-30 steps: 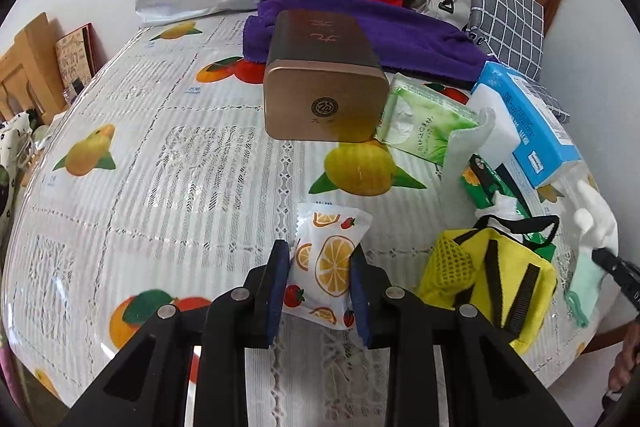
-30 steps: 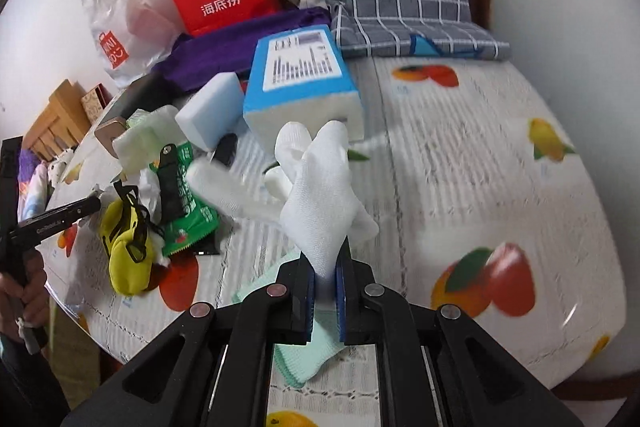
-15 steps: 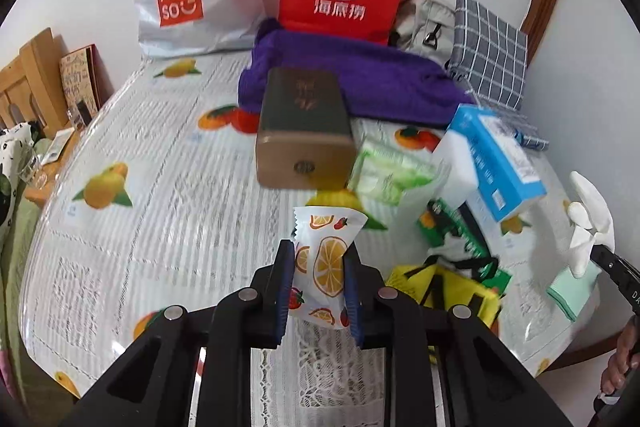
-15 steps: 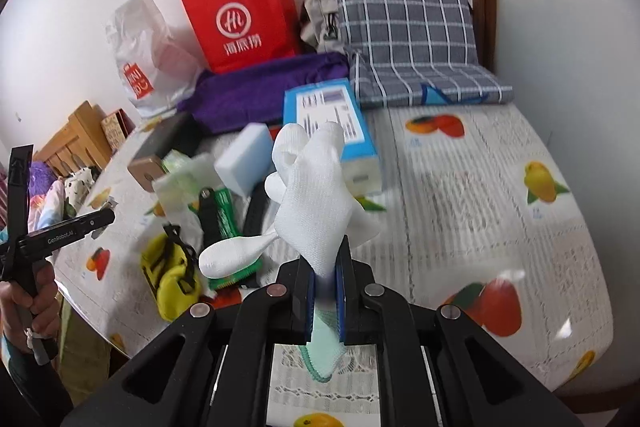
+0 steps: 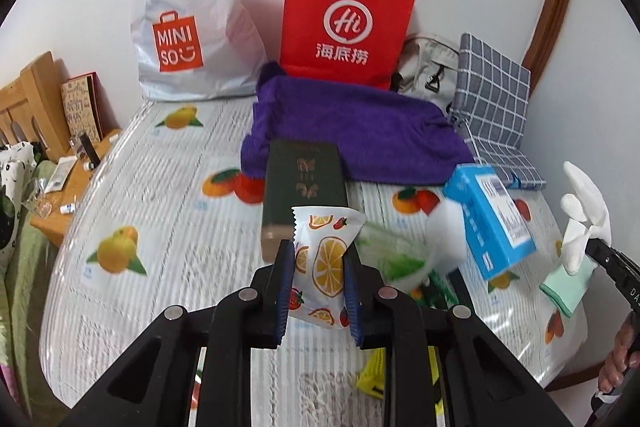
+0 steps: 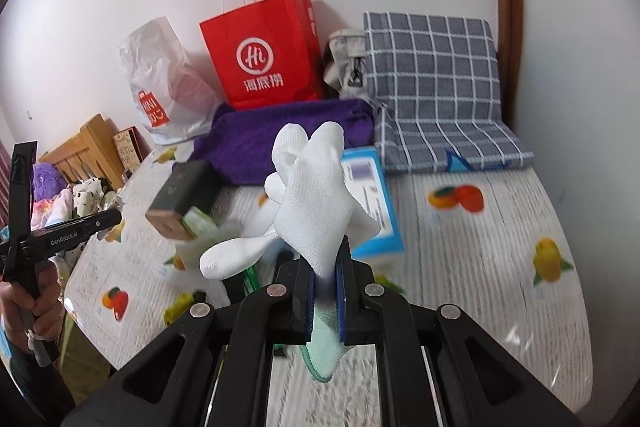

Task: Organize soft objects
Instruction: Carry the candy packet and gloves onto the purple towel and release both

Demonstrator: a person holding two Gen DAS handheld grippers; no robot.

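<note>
My left gripper (image 5: 319,267) is shut on a white packet printed with orange slices (image 5: 326,227), held upright above the fruit-print table (image 5: 160,211). In the right wrist view, my right gripper (image 6: 325,267) is shut on a white knit glove (image 6: 316,203) with a pale green cuff (image 6: 324,351) hanging below the jaws. The glove's fingers stick up and one droops to the left. From the left wrist view that same glove (image 5: 586,211) hangs in the air at the far right. A hand (image 6: 36,303) holds the left gripper's handle.
On the table lie a dark green box (image 5: 304,187), a purple towel (image 5: 360,135), a blue tissue box (image 5: 492,219), a green wipes pack (image 5: 396,259) and a yellow bag (image 5: 372,379). A red paper bag (image 5: 346,27), a white plastic bag (image 5: 188,27) and a checked cushion (image 5: 492,95) line the wall.
Both grippers have risen well above the table with their loads still held. The packet left the tabletop, and the glove now hangs fully free.
</note>
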